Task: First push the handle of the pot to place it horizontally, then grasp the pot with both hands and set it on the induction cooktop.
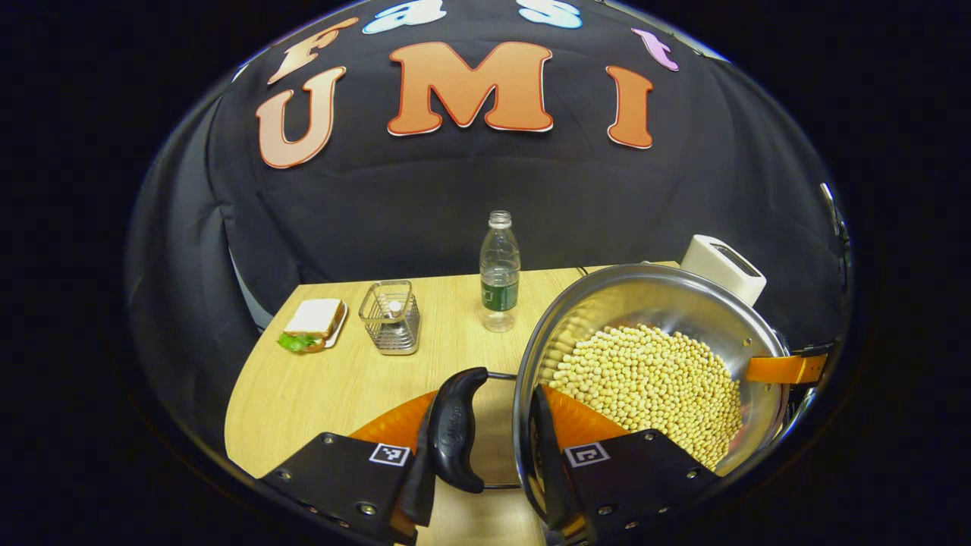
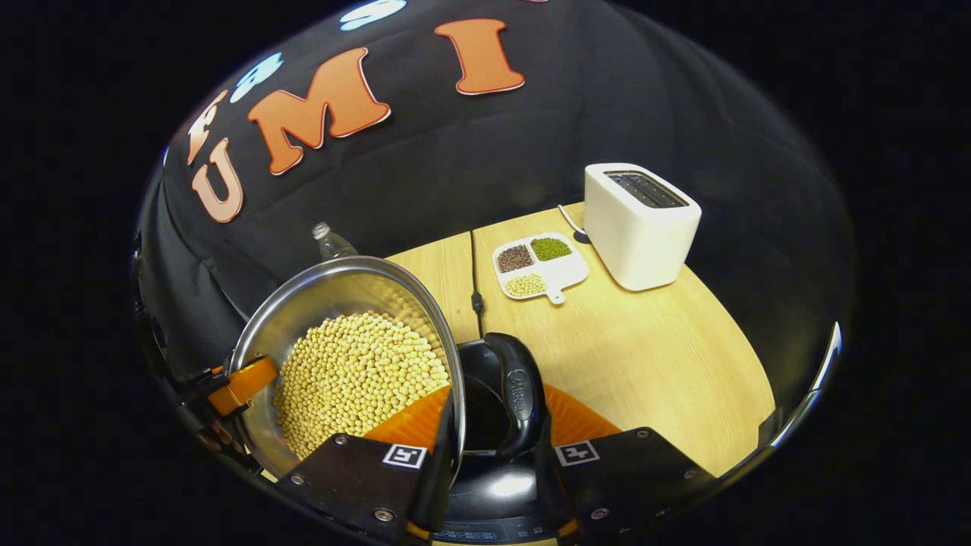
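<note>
Left gripper view, nearest: the left hand-held gripper (image 1: 493,447) is partly closed, w/ one finger outside a black side handle (image 1: 455,436) of the pot (image 1: 645,303) and the other finger inside the pot rim, so handle and rim sit between them. Whether both fingers really press I cannot tell.

Right gripper view, nearest: the right hand-held gripper (image 2: 489,455) stands the same way at the opposite side, one finger inside the rim, one outside the second black handle (image 2: 520,402); contact of both is not sure here either. Under this handle a glossy black surface, the induction cooktop (image 2: 493,485), shows; if the pot touches it I cannot tell.

The pot is steel and holds many pale yellow beans (image 1: 652,383), approx. half of the floor covered, piled to the near side.

Farther on the counter (image 1: 318,387): a wire basket (image 1: 391,317) w/ a small item inside, a plate w/ a sandwich (image 1: 312,322), a clear bottle (image 1: 499,273) nearly empty. In the right gripper view a white divided dish (image 2: 540,265) w/ three compartments: dark brown grains, green grains, pale beans. Behind it, a white toaster (image 2: 641,224).
</note>
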Tool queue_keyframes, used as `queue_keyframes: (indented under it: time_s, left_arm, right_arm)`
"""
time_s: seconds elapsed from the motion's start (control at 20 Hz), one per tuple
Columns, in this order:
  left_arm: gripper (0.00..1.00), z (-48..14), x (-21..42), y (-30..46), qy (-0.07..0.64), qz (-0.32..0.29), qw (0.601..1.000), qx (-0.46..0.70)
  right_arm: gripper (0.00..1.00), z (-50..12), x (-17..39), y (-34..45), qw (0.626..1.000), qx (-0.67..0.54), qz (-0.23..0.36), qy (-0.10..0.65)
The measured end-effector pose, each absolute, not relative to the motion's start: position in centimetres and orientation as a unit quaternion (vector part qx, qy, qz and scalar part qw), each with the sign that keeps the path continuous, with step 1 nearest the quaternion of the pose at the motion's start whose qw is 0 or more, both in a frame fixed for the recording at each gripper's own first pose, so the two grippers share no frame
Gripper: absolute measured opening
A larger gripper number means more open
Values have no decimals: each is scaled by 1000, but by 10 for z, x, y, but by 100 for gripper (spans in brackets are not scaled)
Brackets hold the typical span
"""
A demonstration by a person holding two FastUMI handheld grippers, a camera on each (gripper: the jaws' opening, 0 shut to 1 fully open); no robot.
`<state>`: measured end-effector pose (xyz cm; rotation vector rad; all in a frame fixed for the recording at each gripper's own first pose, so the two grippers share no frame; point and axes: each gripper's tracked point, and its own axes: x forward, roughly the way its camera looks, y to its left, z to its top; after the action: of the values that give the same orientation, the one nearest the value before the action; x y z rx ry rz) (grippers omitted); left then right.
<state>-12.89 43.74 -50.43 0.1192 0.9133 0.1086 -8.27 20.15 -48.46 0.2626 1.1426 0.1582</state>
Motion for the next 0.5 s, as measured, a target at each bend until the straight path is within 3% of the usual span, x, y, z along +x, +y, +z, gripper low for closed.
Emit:
queue_keyframes:
  time_s: [0.5]
  left_arm:
    - [59, -511, -130, 437, 482, 52, 874, 43]
  right_arm:
    - [47, -526, -88, 183, 812, 112, 58, 570]
